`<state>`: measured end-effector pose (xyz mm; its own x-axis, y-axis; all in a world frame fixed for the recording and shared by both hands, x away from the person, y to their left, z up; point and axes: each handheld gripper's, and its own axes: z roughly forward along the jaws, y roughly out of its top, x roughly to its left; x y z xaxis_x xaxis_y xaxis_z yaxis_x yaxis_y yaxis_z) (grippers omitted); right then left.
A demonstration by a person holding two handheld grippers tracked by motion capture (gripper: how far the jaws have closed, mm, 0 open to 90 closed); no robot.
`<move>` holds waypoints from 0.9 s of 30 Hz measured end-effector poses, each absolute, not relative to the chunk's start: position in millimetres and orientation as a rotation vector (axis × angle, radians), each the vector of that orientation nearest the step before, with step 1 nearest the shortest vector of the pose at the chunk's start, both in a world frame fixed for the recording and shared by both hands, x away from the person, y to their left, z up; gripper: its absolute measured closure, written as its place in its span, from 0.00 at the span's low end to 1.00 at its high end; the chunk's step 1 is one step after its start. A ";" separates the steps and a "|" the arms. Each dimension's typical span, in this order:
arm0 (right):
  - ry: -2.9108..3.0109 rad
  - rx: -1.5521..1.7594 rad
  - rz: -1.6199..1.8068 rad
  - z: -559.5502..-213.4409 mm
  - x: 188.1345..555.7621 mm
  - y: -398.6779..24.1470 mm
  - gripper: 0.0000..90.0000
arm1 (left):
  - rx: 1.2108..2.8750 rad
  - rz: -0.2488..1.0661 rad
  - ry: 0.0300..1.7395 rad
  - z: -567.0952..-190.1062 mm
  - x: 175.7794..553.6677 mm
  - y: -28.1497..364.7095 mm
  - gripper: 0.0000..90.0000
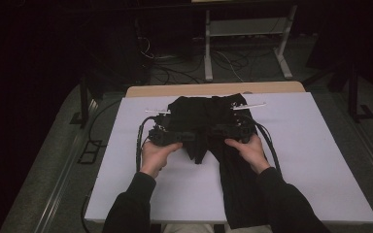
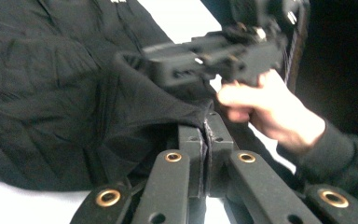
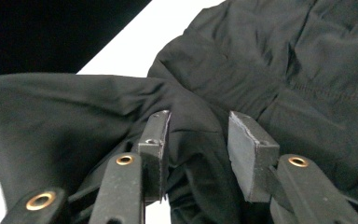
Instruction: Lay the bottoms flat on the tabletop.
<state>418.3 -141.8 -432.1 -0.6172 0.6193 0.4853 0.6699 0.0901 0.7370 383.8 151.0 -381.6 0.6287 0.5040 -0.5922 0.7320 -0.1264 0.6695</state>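
Black garment (image 1: 209, 121) pinched by left tool (image 2: 206, 126); right tool (image 3: 198, 140) gapes, hands facing inward

This looks like a lab or recording workspace. A white-covered surface (image 1: 320, 160) stands on grey carpet (image 1: 43, 174) in a dim room, loose cables (image 1: 175, 68) trail across the floor behind it, and a white metal frame (image 1: 245, 29) stands beyond, with dark stands (image 1: 354, 92) at the sides.
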 end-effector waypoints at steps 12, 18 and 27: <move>-2.205 -1.277 -1.687 -420.9 390.6 -155.4 0.60 | 1.675 -0.264 1.075 -362.7 411.1 131.3 0.97; -2.206 -1.261 -1.668 -426.1 382.2 -158.7 0.57 | 1.668 -0.260 1.075 -359.3 424.3 109.0 0.97; -2.164 -1.299 -1.693 -427.0 376.6 -175.5 0.55 | 1.657 -0.259 1.097 -363.2 434.1 97.8 0.97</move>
